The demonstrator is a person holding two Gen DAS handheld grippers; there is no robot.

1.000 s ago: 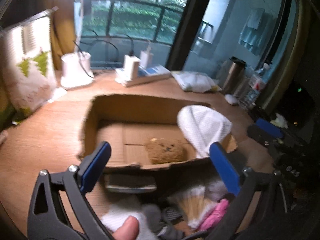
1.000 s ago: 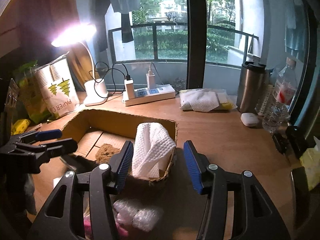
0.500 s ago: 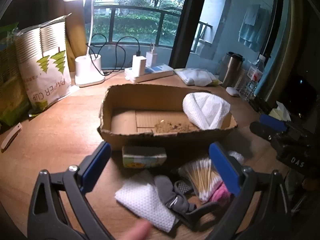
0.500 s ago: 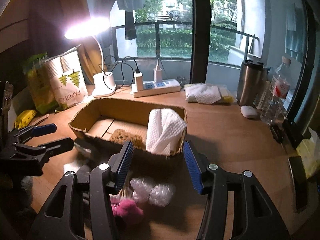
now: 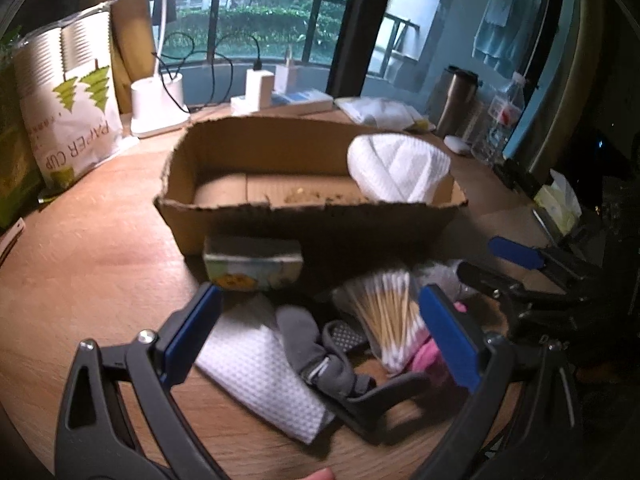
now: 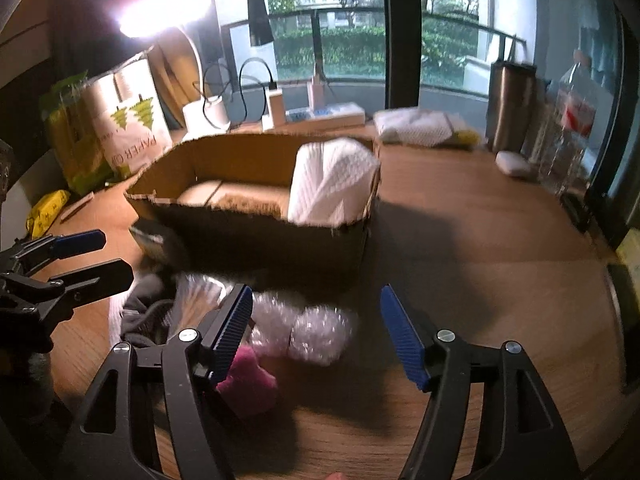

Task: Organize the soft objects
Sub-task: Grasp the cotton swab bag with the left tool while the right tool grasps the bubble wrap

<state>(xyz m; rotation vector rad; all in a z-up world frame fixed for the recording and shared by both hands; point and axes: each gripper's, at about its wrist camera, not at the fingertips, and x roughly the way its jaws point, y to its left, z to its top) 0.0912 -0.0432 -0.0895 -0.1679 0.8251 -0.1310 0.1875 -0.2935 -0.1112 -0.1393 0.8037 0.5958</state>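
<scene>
A cardboard box [image 5: 304,220] [image 6: 256,236] holds a folded white towel [image 5: 396,168] [image 6: 332,180] at its right end and a brown fuzzy thing [image 6: 244,202]. In front of it lie a white cloth [image 5: 264,376], a grey sock [image 5: 316,344], a bag of cotton swabs [image 5: 384,308], a pink soft thing [image 6: 248,380], bubble wrap balls [image 6: 304,328] and a tissue pack [image 5: 252,260]. My left gripper [image 5: 320,336] is open above the sock and cloth. My right gripper [image 6: 316,336] is open above the bubble wrap.
At the back stand a paper cup bag [image 5: 72,104], a white lamp base [image 5: 156,104], a power strip [image 5: 284,100], a folded cloth [image 6: 420,128], a steel tumbler [image 6: 512,104] and a water bottle [image 6: 572,120]. A black strap clip [image 5: 376,404] lies near the sock.
Both grippers have pulled back from the box and lowered toward the pile in front of it. Both stay open and empty.
</scene>
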